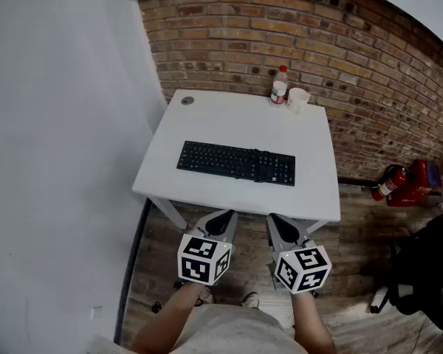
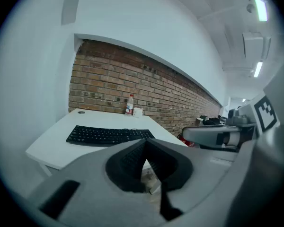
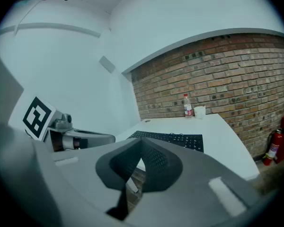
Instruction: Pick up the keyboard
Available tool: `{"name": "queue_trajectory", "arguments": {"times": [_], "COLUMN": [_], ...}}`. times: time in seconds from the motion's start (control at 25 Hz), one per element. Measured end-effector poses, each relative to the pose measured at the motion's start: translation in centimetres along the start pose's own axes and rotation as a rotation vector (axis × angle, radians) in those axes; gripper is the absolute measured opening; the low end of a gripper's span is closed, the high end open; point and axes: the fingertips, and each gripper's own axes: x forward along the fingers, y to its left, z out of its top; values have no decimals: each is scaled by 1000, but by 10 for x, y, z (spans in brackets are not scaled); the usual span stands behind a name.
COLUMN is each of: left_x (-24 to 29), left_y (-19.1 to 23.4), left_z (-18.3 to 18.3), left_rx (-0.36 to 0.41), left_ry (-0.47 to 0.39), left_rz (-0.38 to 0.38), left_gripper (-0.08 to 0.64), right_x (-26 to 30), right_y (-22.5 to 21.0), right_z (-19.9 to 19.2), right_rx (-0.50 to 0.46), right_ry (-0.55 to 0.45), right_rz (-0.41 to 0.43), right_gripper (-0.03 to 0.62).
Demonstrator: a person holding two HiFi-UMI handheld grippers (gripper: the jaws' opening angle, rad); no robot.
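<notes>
Ahead of both hand-held grippers, beyond the near edge of the white bench (image 1: 207, 124), the black keyboard (image 1: 236, 163) lies flat on the bench top. Its long side runs across the line of the jaws. Nothing touches it.

Left hand-held gripper (image 1: 223, 218): off the bench on the near side, over the wooden floor (image 1: 162, 257), tilted slightly down toward the bench edge. In the left gripper view its jaws are closed tip to tip, with nothing between them. The keyboard (image 2: 109, 135) sits ahead and a little left of those tips, well apart.

Right hand-held gripper (image 1: 277, 221): just beside the left one, level with it, also short of the bench edge. In the right gripper view its jaws are pressed together and hold nothing. The keyboard (image 3: 173, 138) lies ahead and slightly right of them.

Farther out from both, at the bench's far edge against the brick wall (image 1: 354, 50), stands a small bottle (image 1: 280, 85) with a red cap. A white cup (image 1: 297, 99) is just beside it.

Right of the right hand-held gripper, on the floor by the wall, a red fire extinguisher (image 1: 390, 183).
</notes>
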Motion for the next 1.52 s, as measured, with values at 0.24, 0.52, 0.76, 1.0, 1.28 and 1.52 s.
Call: {"name": "queue_trajectory", "arguments": {"times": [0.24, 0.52, 0.76, 1.0, 1.28, 1.52], "left_x": [5, 12, 20, 25, 46, 74], "left_y": [-8, -23, -38, -46, -34, -3], "left_z": [-1, -6, -13, -19, -8, 3], "left_rx": [-3, -15, -26, -40, -43, -51], "left_ry": [2, 1, -11, -7, -1, 16], "left_rz": [8, 46, 93, 120, 117, 98], "left_gripper": [-3, -3, -3, -3, -3, -3], "right_x": [-4, -16, -26, -32, -13, 21], "right_y": [-8, -25, -43, -55, -71, -85], "right_z": [-2, -7, -15, -21, -17, -11], "right_rx": [32, 44, 35, 35, 43, 48], "right_ry": [-12, -10, 3, 16, 32, 47], "right_rz": [15, 45, 85, 116, 111, 85], "right_gripper": [5, 5, 5, 5, 5, 5]}}
